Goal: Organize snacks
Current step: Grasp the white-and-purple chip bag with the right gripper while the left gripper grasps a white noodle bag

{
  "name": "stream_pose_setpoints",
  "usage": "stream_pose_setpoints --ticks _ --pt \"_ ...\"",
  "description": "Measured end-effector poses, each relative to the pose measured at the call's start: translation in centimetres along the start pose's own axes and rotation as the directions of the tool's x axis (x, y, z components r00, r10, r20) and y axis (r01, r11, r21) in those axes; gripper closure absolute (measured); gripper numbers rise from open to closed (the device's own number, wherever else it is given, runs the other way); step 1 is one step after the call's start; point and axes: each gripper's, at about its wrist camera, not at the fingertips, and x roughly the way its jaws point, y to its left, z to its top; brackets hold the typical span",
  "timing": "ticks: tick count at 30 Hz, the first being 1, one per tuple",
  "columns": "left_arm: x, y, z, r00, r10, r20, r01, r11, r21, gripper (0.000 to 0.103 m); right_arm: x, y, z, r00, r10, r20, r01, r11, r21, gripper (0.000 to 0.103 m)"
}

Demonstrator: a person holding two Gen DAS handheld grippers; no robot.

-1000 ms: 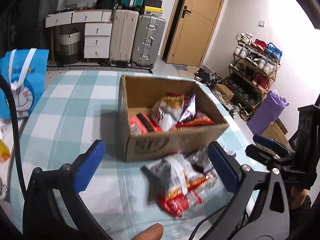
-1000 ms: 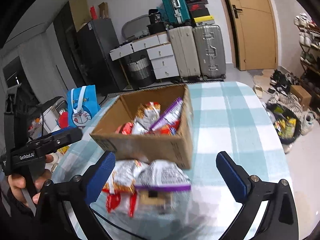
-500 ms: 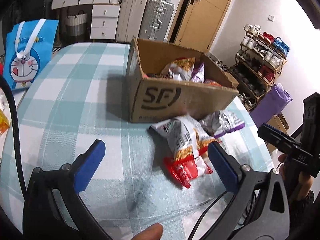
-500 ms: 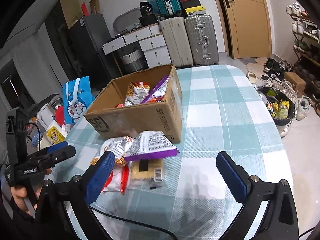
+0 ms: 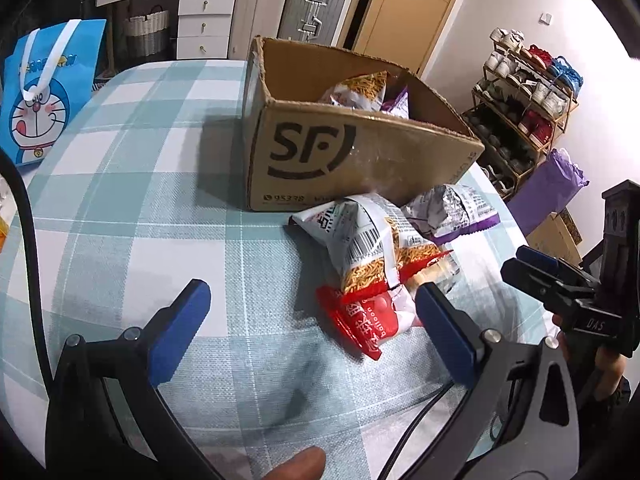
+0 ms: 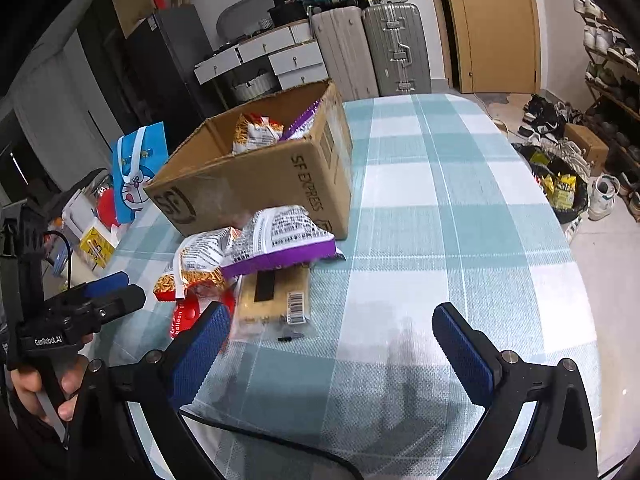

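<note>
An open cardboard SF box stands on the checked tablecloth and holds several snack bags. In front of it lie a white-and-orange snack bag, a red packet, a purple-edged silver bag and a tan cracker pack. My left gripper is open and empty, low over the table just before the red packet. My right gripper is open and empty, right of the pile.
A blue Doraemon bag stands off the table's left side. Suitcases, drawers, a door and a shoe rack surround the table. A rubbish bin sits on the floor right.
Both grippers have drawn back and dropped lower toward the table. The box and the loose snacks lie where they were.
</note>
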Motion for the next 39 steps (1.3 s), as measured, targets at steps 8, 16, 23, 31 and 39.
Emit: stream_pose_setpoints --ticks 8,16,23,31,39 --pt "1.3 -0.7 -0.5 1.0 -0.002 -0.027 0.002 1.0 0.007 0.001 1.2 0.3 0.3 1.0 0.025 -0.019 -0.025 1.0 0.006 0.001" --pt "1.8 -1.3 -0.5 0.999 -0.012 -0.039 0.013 1.0 0.02 0.001 2.6 1.2 2.1 0.999 0.041 -0.022 -0.04 0.999 0.01 0.001" --pt "1.8 -0.9 -0.4 0.999 -0.021 -0.039 0.022 1.0 0.01 0.001 4.2 1.7 4.1 0.998 0.062 -0.028 -0.061 0.998 0.022 0.001" --pt "2.0 -0.5 -0.4 0.999 -0.022 -0.043 0.022 1.0 0.003 0.001 6.4 1.2 5.9 0.998 0.033 -0.049 -0.031 0.998 0.05 0.001" --pt "2.3 -0.5 -0.4 0.998 -0.019 -0.052 0.02 1.0 0.016 0.001 7.2 1.0 4.3 0.994 0.047 -0.1 -0.045 0.999 0.015 0.001"
